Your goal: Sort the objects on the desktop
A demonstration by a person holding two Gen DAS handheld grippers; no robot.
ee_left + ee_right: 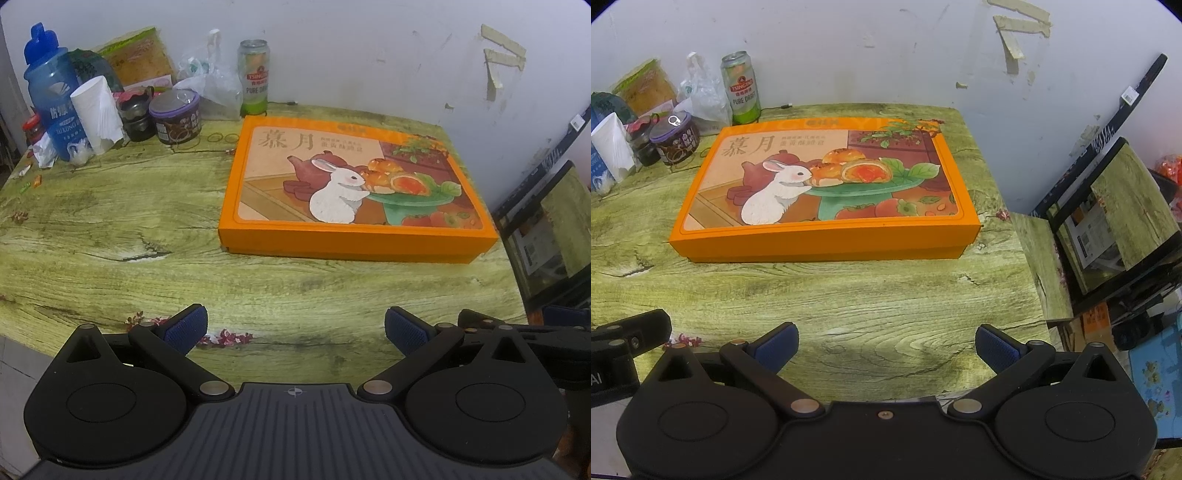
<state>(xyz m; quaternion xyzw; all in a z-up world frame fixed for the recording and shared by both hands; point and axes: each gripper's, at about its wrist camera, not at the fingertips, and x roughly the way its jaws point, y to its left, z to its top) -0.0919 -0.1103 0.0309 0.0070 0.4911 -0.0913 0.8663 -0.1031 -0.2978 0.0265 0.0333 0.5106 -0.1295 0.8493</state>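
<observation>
Orange box (pixel 354 192), flat, lid shut, rabbit-and-pastry print on top; sits centre-right of frame on green wood-grain table (pixel 110 229). Upper left of frame: blue bottle (pixel 51 92), paper cup (pixel 98 114), 2 jars, green beer can (pixel 254 77) just behind box. Left gripper (pixel 295 328) and right gripper (pixel 886 345) both spread wide, holding nothing, low over bare tabletop; nothing between them and box.

White scuffed wall (pixel 369 55), peeling tape strips (pixel 502 55), black-framed mirror (pixel 1115 218) beside table
</observation>
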